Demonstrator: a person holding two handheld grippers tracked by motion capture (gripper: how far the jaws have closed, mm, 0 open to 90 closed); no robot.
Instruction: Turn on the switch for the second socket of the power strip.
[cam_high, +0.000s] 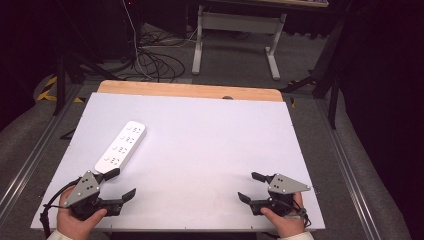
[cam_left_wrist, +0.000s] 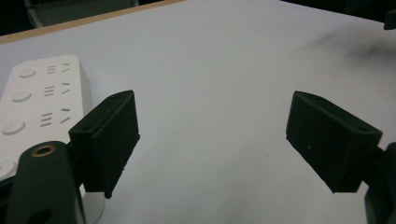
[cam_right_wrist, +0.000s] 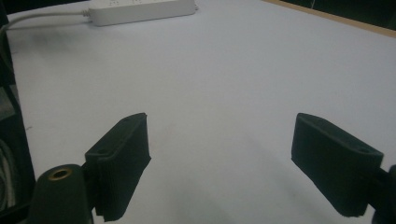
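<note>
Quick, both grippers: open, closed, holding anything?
Left gripper: open, holding nothing, beside the power strip.
Right gripper: open, holding nothing.

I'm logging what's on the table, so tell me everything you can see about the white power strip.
The power strip is a long white plastic block with rounded corners, lying flat on the white table at its left side, angled diagonally. Its top shows a row of sockets, each with a round button beside it. A white cord leaves one end. The left gripper sits open right by its near end; whether they touch is unclear.
</note>
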